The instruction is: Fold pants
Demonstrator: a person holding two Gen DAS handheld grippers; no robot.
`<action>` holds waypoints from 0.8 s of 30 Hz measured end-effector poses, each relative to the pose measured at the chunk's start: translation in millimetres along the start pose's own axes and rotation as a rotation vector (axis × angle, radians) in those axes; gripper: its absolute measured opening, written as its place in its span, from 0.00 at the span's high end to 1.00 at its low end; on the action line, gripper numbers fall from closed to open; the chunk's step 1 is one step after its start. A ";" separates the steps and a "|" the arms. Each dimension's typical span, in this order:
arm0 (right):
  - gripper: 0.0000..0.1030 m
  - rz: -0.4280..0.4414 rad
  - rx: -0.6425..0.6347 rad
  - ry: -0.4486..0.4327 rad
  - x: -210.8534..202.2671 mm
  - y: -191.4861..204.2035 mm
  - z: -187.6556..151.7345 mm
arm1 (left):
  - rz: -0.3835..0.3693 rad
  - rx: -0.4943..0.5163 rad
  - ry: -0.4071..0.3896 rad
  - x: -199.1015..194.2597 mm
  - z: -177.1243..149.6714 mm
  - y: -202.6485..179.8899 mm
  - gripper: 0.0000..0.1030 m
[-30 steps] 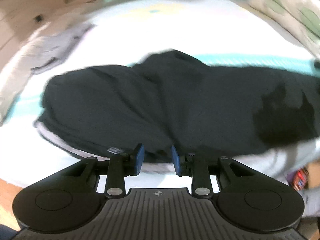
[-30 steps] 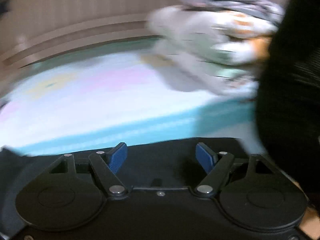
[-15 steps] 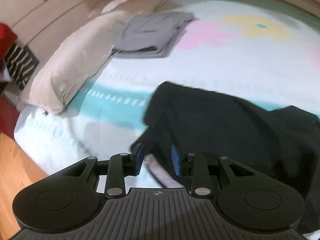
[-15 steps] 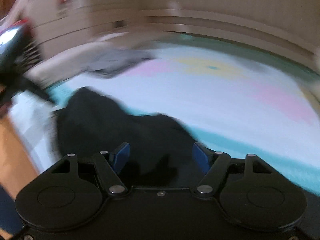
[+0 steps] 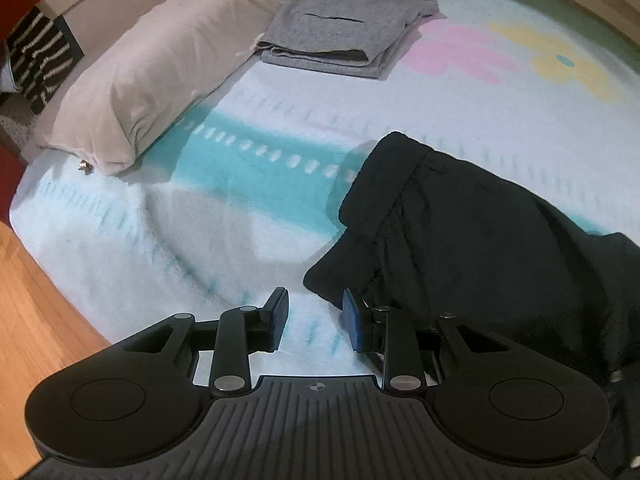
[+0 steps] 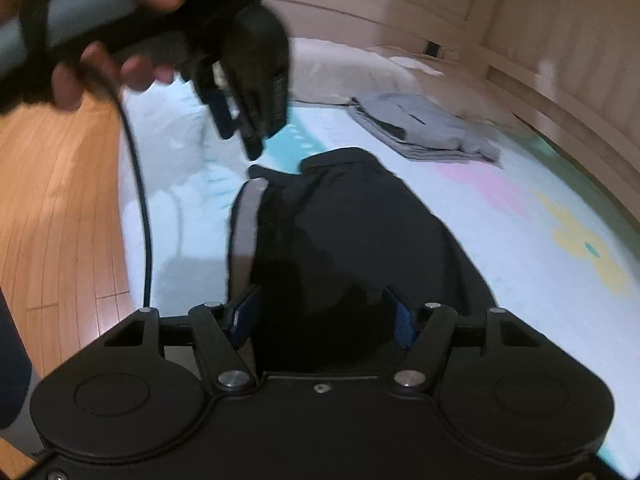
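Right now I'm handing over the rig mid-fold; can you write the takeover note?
Left gripper: open, empty, over the sheet beside the waist end of the black pants.
Right gripper: jaws have just been closing with pants cloth between the fingers; a pinch is not clear.
Pants: bunched near the bed's edge, grey waistband lining turned out.
Done: a grey garment lies folded by the pillow.
Left: flatten and fold the black pants.

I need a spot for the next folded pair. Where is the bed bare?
Free: the sheet between the pillow and the black pants, and the flower-print stretch beyond the pants. Crowded: the folded grey garment beside the pillow.
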State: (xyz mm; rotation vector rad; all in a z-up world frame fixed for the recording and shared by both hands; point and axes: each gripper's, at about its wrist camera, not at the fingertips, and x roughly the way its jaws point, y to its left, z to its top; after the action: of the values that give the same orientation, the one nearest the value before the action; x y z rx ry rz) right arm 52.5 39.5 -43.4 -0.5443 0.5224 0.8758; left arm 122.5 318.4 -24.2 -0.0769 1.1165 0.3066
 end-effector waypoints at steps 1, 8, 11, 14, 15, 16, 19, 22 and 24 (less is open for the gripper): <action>0.34 0.000 -0.025 0.004 5.4 4.8 1.3 | -0.004 -0.001 -0.001 0.1 0.5 -0.1 0.72; 0.85 -0.039 -0.087 0.049 26.4 15.5 1.4 | -0.025 0.014 -0.022 -6.0 2.0 -8.2 0.72; 0.92 -0.045 -0.048 0.058 29.5 8.5 0.8 | -0.023 0.021 -0.036 -8.7 2.1 -10.3 0.72; 0.97 -0.036 0.004 0.049 22.5 1.3 0.4 | -0.030 0.008 -0.073 -14.7 3.0 -8.5 0.72; 0.97 -0.019 0.019 0.037 18.1 0.2 1.1 | -0.040 -0.002 -0.098 -18.8 3.6 -7.3 0.72; 0.97 0.008 0.032 0.022 11.9 0.2 2.5 | -0.053 -0.011 -0.123 -22.8 4.2 -6.3 0.72; 0.97 0.080 0.018 0.010 -3.3 11.7 6.4 | -0.072 -0.013 -0.169 -28.6 5.2 -8.3 0.72; 0.97 0.121 -0.044 0.034 -4.5 30.9 -1.6 | -0.088 0.019 -0.176 -27.6 3.3 -20.5 0.72; 0.97 0.122 -0.069 0.053 -0.3 38.5 -8.9 | -0.087 0.045 -0.177 -24.8 2.4 -30.8 0.72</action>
State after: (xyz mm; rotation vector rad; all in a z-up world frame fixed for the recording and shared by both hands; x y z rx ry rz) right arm 19.0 53.8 -58.6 -0.6047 0.5797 1.0002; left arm 123.2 284.4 -3.8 -0.0574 0.9414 0.2066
